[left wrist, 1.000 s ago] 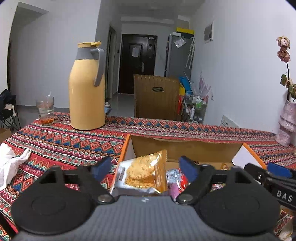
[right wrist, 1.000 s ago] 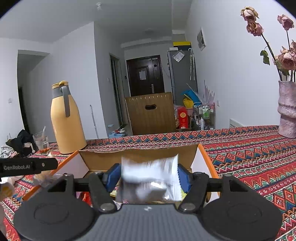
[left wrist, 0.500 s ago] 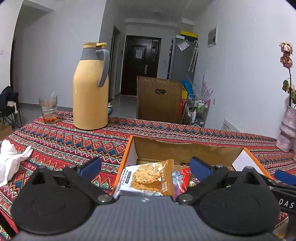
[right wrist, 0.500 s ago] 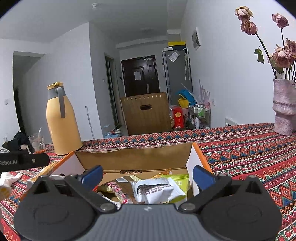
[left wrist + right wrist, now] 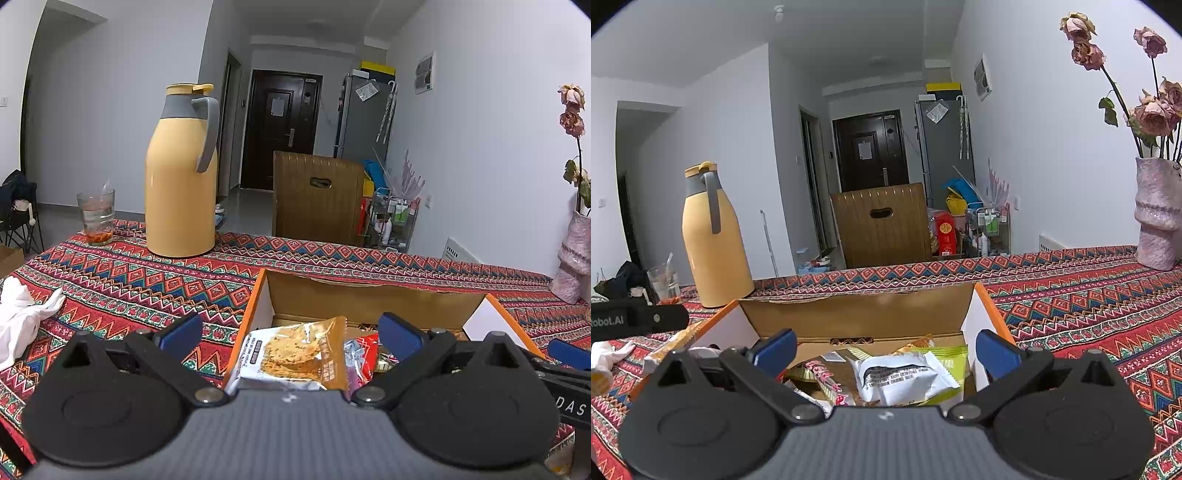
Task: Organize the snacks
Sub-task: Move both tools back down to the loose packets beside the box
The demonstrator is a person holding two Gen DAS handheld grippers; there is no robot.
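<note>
An open cardboard box (image 5: 369, 295) with orange edges sits on the patterned tablecloth and holds several snack packets. My left gripper (image 5: 290, 332) is open above its left end. A cookie packet (image 5: 295, 350) lies loose below the gripper, leaning on the box's left wall and clear of both pads. My right gripper (image 5: 885, 350) is open over the box (image 5: 857, 317). A white packet (image 5: 901, 380) rests free on a green packet (image 5: 951, 363) beneath it. Each view shows part of the other gripper at its edge.
A tall yellow thermos (image 5: 181, 184) and a glass (image 5: 96, 218) stand at the table's far left. White cloth (image 5: 18, 325) lies at the left edge. A pink vase (image 5: 1156, 214) with dried roses stands far right. A wooden chair back (image 5: 317, 199) rises behind the table.
Both grippers opened wide. The cookie packet left the left jaws and settled in the box. The white packet dropped from the right jaws onto the snacks inside.
</note>
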